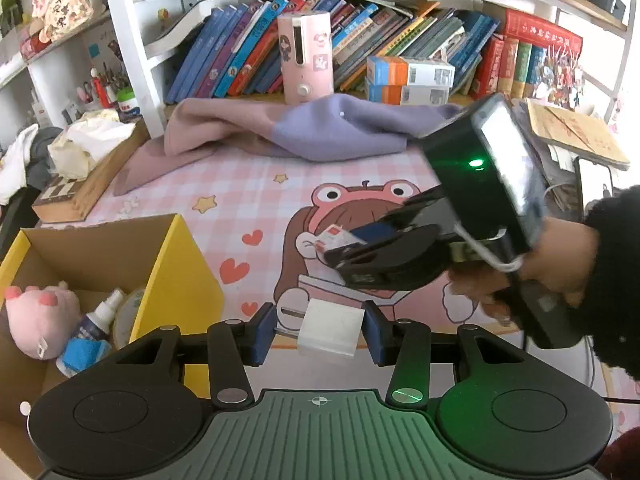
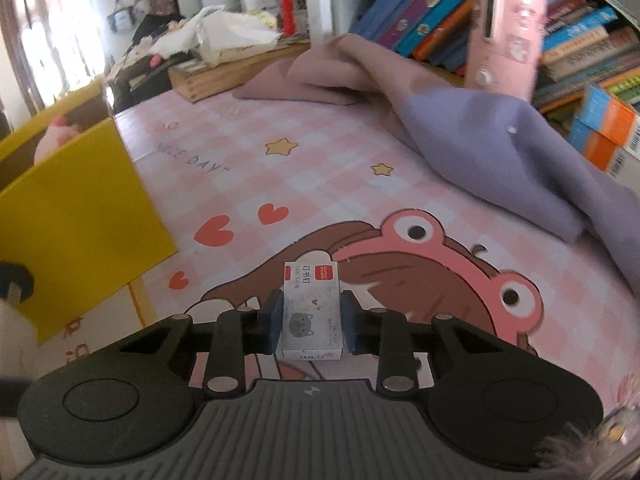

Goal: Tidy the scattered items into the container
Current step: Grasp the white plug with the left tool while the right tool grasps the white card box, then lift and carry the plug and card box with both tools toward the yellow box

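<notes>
In the left wrist view my left gripper (image 1: 320,320) is shut on a white plug adapter (image 1: 334,330), its metal prongs pointing left, held above the pink checked mat. Left of it the yellow cardboard box (image 1: 180,280) stands open, with a pink plush toy (image 1: 40,320) and a small spray bottle (image 1: 100,316) inside. My right gripper (image 1: 336,248) hovers over the mat further back, held by a hand in a dark sleeve. In the right wrist view that right gripper (image 2: 312,316) is shut on a small white staple box (image 2: 311,300) with a red label. The yellow box (image 2: 72,208) lies to its left.
A purple cloth (image 1: 320,128) lies crumpled at the back of the mat, below a pink appliance (image 1: 306,58) and a row of books. Orange-and-blue cartons (image 1: 408,80) are stacked at the back right. A wooden tray with tissue (image 1: 80,184) sits at the back left.
</notes>
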